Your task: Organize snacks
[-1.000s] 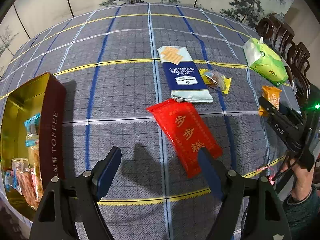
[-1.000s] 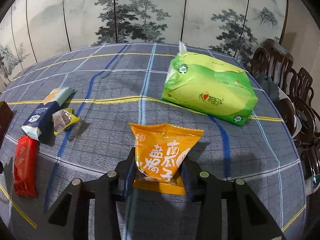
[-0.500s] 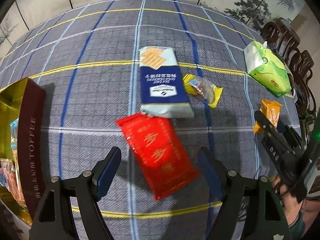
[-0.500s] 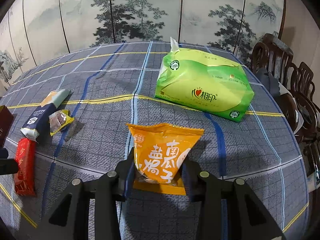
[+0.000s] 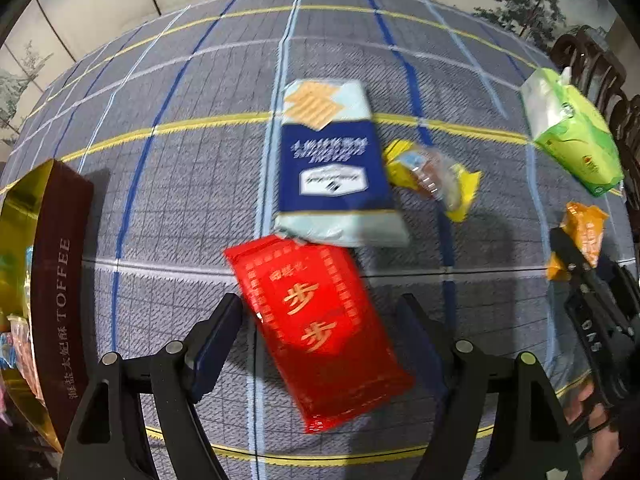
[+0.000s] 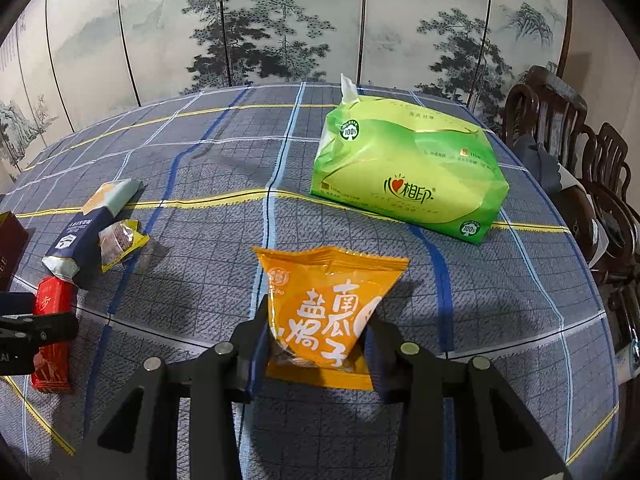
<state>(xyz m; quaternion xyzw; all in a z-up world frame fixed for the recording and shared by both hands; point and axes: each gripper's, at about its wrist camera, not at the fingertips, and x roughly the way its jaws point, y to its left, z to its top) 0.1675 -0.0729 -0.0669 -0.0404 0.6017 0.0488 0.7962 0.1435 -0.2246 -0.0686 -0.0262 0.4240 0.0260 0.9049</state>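
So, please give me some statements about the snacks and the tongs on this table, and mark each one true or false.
1. The right tongs are closed on the orange packet. True.
2. The left tongs already squeeze the red packet. False: the packet lies between the pads, which stand wide and are opening.
3. The green tissue pack is inside the toffee tin. False: it lies on the tablecloth, far from the tin.
4. The small yellow wrapper lies beside the blue cracker packet. True.
5. The toffee tin is empty. False: wrapped snacks show inside it.
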